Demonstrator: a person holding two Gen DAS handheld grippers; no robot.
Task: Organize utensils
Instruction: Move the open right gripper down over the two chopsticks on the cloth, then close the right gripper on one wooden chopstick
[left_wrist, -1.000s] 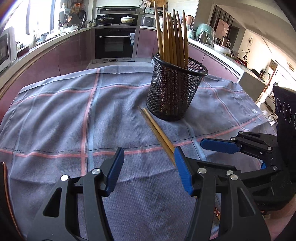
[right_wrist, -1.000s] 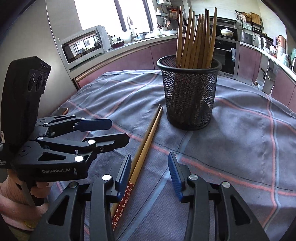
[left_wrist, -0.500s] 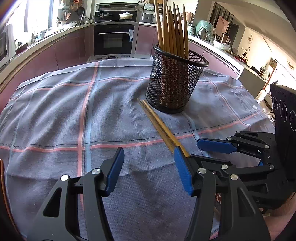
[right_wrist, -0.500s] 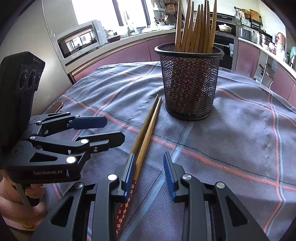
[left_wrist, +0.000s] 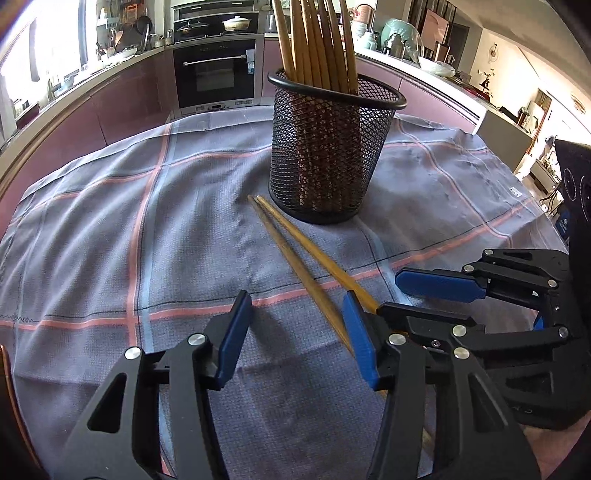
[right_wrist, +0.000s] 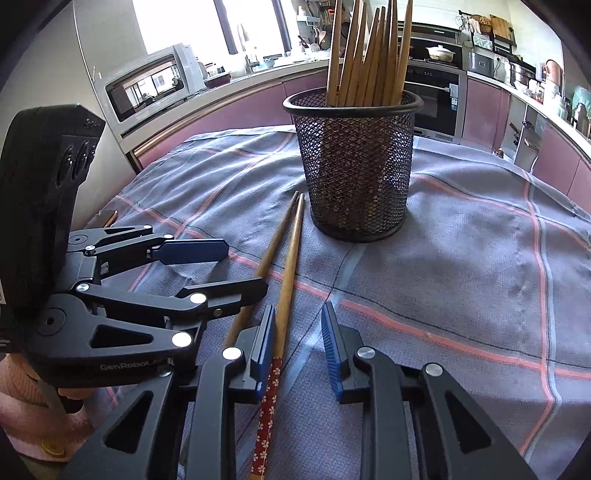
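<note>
Bench (left_wrist: 92, 240) w/ grey-blue cloth, pink & pale-blue stripes, fills both views. Kitchen counters, built-in oven (left_wrist: 216, 70) far behind; microwave (right_wrist: 147, 86) far left in right-wrist view.

Black mesh holder (left_wrist: 325, 155) stands upright on the cloth, mid-far, holding a bunch of wooden chopsticks (left_wrist: 317, 40) tips up, leaning a bit to one side of the rim.

Two loose chopsticks (left_wrist: 295, 254) lie flat on the cloth, side by side, nearly touching at the far tips just beside the holder's base, spreading slightly toward the near end. In right-wrist view the pair (right_wrist: 288, 258) runs from the holder's near-left side down to the near edge; the right-hand stick shows a red patterned handle end w/ small white flowers.

Left tool (left_wrist: 297, 332): blue pads spread, closing now. Left-wrist view: the left stick runs in between the pads, close against the right pad; the other stick passes behind that pad. Can't tell if any pad touches. Not pinching.

Right tool (right_wrist: 299, 343): narrower gap, closing now. The red-handled stick sits between the pads, hard against the left pad; right pad apart from it, so not pinched yet. The other stick goes under the left finger, outside the gap.

The two tools are close together, left one just left of the right. Pink sleeve (right_wrist: 22, 402) at near-left behind the left tool.
</note>
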